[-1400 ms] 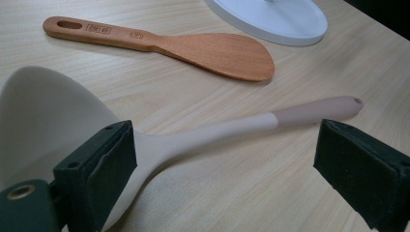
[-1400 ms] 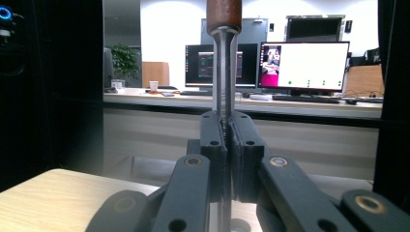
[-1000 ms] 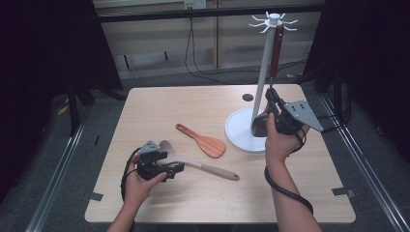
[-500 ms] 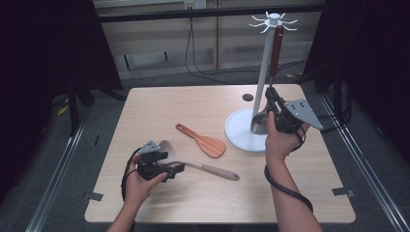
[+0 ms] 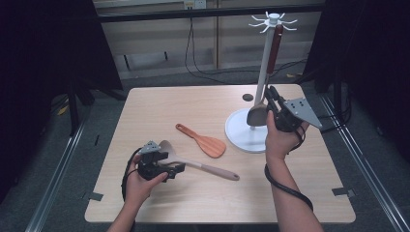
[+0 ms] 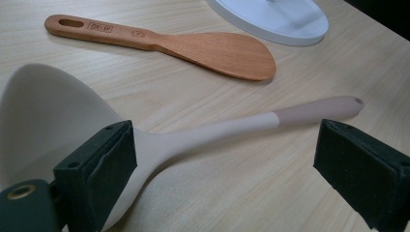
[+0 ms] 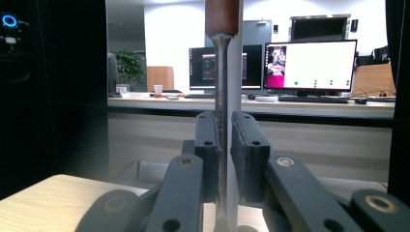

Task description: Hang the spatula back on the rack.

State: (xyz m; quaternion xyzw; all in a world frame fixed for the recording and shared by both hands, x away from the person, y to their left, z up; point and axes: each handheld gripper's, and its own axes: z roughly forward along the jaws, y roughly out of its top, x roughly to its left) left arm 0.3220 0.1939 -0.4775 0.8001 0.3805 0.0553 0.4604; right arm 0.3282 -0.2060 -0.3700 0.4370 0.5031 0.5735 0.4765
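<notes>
Metal-shafted brown-handled spatula (image 5: 269, 72) clamped by right hand-held gripper (image 7: 224, 145), left hand-held gripper (image 6: 227, 159) agape

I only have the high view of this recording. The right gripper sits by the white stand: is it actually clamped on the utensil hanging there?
Observer: Yes. In the right gripper view the right gripper has both pads pressed against the metal shank of the hanging utensil, below its brown handle.
Operator: And the left one, has it got the beige ladle?
Observer: No. In the left gripper view the left gripper stands wide open, one pad beside the neck of the beige ladle, the other well clear of it.
Operator: Does the ladle's handle have a hanging hole?
Observer: Yes, there is a small hole at its tip; the wooden spatula has a slot at its handle end too.
</notes>
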